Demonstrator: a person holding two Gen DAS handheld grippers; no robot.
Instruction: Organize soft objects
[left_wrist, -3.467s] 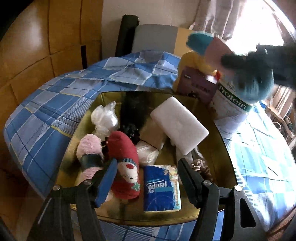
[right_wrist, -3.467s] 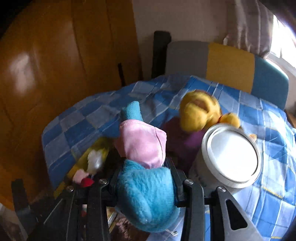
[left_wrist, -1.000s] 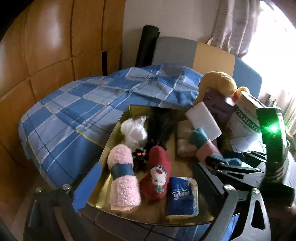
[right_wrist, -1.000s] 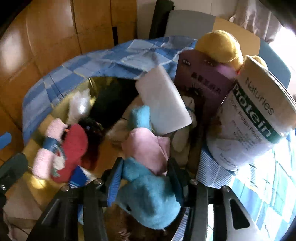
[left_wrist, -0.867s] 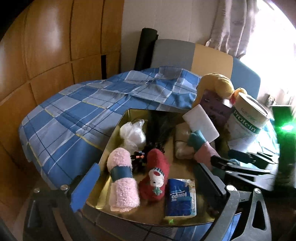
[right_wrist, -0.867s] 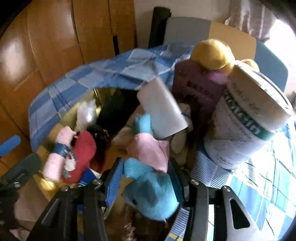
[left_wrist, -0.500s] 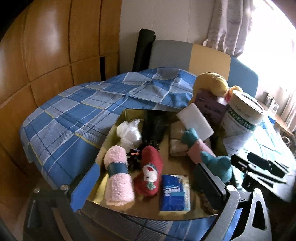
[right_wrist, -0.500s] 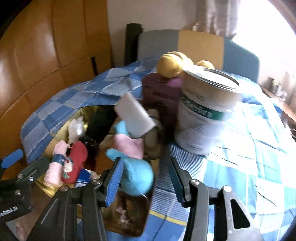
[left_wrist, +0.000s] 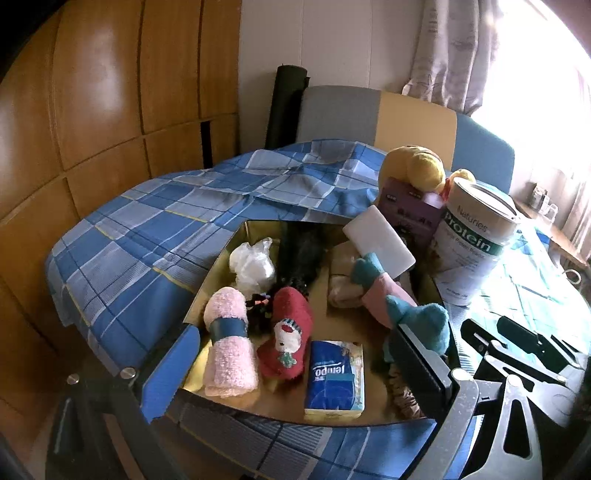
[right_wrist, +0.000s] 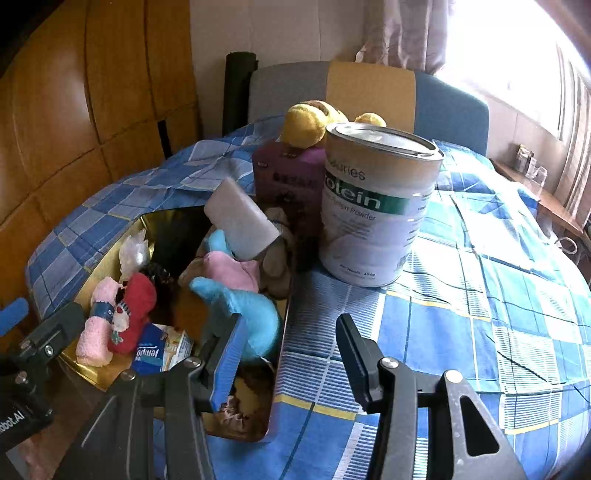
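1. Right gripper (right_wrist: 291, 354): jaws spread, nothing between the pads; it hangs over the blue checked cloth (right_wrist: 461, 332) just beside the gold tray's right wall.
2. Left gripper (left_wrist: 295, 373): jaws spread wide, empty, framing the near end of the tray.
3. Blue-and-pink plush toy (right_wrist: 240, 291) lies free inside the shallow gold metal tray (left_wrist: 221, 258), at its right side, blue end toward the near wall and just behind the right gripper's left finger.
4. Tray contents, one of each:
   - rolled pink fluffy towel with a blue band (left_wrist: 227, 347), near left;
   - red plush sock with a snowman face (left_wrist: 286, 336), touching the towel's right side;
   - blue Tempo tissue pack (left_wrist: 334, 380), near middle;
   - crumpled clear plastic bag (left_wrist: 253, 264), far left;
   - black fuzzy item (left_wrist: 301, 254), far middle; what it is I cannot tell;
   - white rectangular foam block (left_wrist: 378, 240), tilted against the far right side;
   - beige soft item (left_wrist: 341, 284) under the block, partly hidden;
   - brown scrunchie-like cloth (right_wrist: 240, 410), near right corner.
5. Outside the tray, right of it on the cloth: one white Protein powder can (right_wrist: 373, 206), upright; one purple box (right_wrist: 288, 181) just beside it; one yellow plush toy (right_wrist: 310, 122) behind both.
6. Grey, yellow and blue chair back (right_wrist: 369, 92) stands behind the table; wooden panels on the left.
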